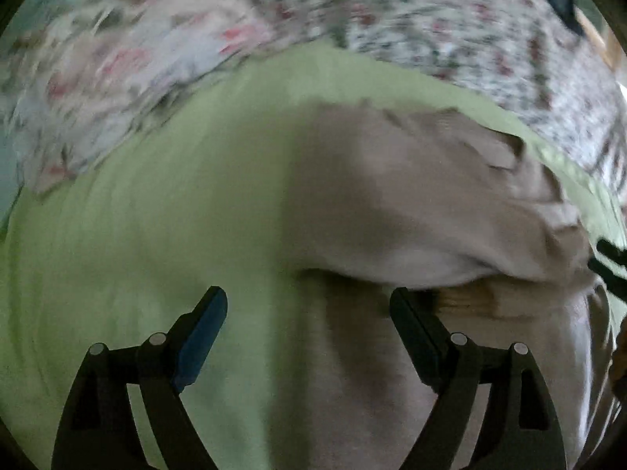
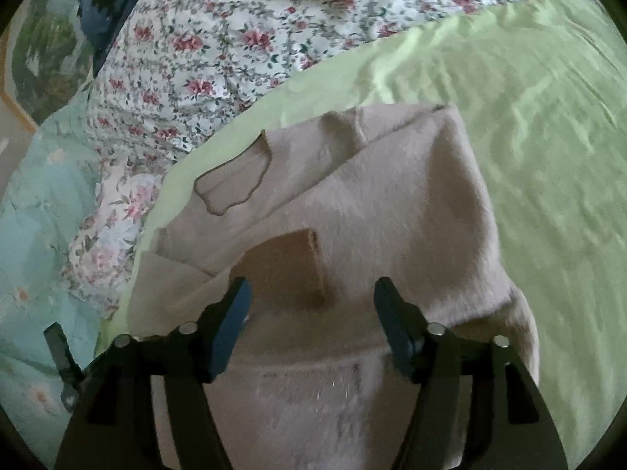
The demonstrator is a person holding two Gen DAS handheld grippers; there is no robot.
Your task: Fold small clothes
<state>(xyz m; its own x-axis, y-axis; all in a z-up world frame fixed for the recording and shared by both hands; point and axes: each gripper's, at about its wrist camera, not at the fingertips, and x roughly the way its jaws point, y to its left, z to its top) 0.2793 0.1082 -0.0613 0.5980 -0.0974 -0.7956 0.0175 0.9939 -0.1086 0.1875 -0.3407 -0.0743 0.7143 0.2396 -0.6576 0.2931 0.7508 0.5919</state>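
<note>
Garment [image 2: 392,203] on sheet [image 2: 529,137] — quilt [image 2: 219,39] behind.

— What sort of place is this?
— A bedroom in a home. There is a bed under a light green sheet [image 2: 529,156], and beside it lies a rumpled quilt with a red rose print [image 2: 219,39].
— Anything else?
— A pale blue flowered cover [image 2: 35,235] at the edge, and a soft beige garment [image 2: 392,203] spread on the sheet.

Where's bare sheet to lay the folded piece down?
Free: green sheet right of the beige garment, up to the floral quilt. In the left wrist view, also green sheet left of the garment. Crowded: the strip between garment and quilt.
</note>
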